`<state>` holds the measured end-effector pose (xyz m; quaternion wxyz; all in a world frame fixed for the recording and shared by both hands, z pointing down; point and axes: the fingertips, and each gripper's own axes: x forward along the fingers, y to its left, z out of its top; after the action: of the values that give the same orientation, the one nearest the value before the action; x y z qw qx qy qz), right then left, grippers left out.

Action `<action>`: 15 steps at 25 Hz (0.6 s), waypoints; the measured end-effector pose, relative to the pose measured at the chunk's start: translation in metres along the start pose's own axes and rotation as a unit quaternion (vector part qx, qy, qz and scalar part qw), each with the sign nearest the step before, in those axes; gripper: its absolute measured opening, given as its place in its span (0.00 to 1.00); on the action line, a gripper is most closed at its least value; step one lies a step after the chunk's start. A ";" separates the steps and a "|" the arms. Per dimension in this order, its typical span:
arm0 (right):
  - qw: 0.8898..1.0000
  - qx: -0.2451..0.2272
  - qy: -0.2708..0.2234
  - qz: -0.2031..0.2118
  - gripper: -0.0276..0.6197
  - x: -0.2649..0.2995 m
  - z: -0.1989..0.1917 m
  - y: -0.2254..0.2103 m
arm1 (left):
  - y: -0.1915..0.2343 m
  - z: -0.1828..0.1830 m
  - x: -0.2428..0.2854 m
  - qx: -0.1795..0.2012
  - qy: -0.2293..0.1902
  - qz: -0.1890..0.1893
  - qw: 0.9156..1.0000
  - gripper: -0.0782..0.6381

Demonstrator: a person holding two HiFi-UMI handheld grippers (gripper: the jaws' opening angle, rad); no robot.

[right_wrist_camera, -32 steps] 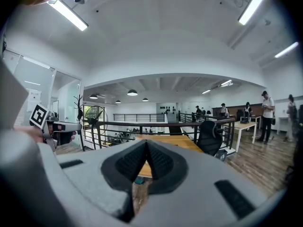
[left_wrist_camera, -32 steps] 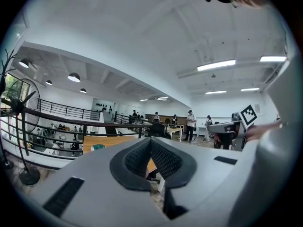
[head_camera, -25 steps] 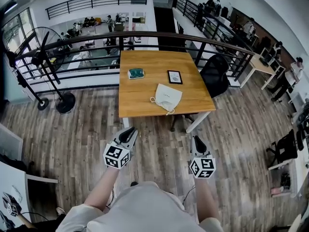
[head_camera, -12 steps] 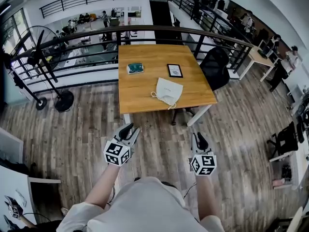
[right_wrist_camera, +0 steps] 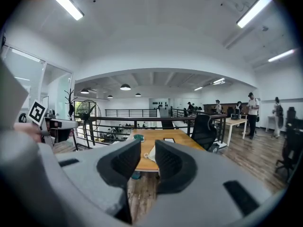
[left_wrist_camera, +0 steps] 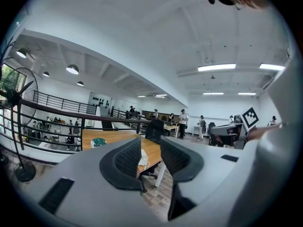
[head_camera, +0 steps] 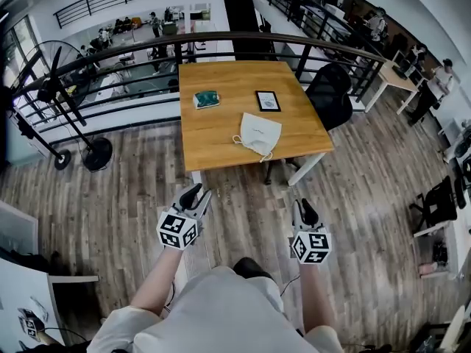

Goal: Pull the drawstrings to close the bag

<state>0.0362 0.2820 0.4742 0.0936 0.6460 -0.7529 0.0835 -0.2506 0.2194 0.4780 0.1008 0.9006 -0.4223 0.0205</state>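
A white drawstring bag (head_camera: pixel 260 134) lies on the near right part of a wooden table (head_camera: pixel 213 142), its cords trailing toward the front edge. Both grippers hang over the floor well short of the table. My left gripper (head_camera: pixel 193 195) is open and holds nothing; in the left gripper view (left_wrist_camera: pixel 150 157) the distant bag (left_wrist_camera: pixel 144 158) shows through the gap. My right gripper (head_camera: pixel 305 212) also stands open and empty, with a narrower gap (right_wrist_camera: pixel 148 162) that frames the far-off bag (right_wrist_camera: pixel 150 153).
A green object (head_camera: pixel 207 98) and a black-framed tablet (head_camera: pixel 268 101) lie farther back on the table. A black office chair (head_camera: pixel 329 98) stands at its right side. A dark railing (head_camera: pixel 147 50) runs behind, and a standing fan (head_camera: pixel 66 87) is at the left. Wooden floor lies between me and the table.
The left gripper's jaws have spread apart. The whole view has shifted a little, with the table drifting slightly nearer. The right gripper looks unchanged.
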 end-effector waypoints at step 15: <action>1.000 0.004 0.027 0.016 0.17 0.083 -0.011 -0.043 | 0.024 -0.014 0.084 0.002 0.030 0.015 0.999 0.28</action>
<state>0.0664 0.1988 0.5055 0.1097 0.6320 -0.7599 0.1054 -0.2141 0.1434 0.5055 0.1108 0.8934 -0.4325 0.0498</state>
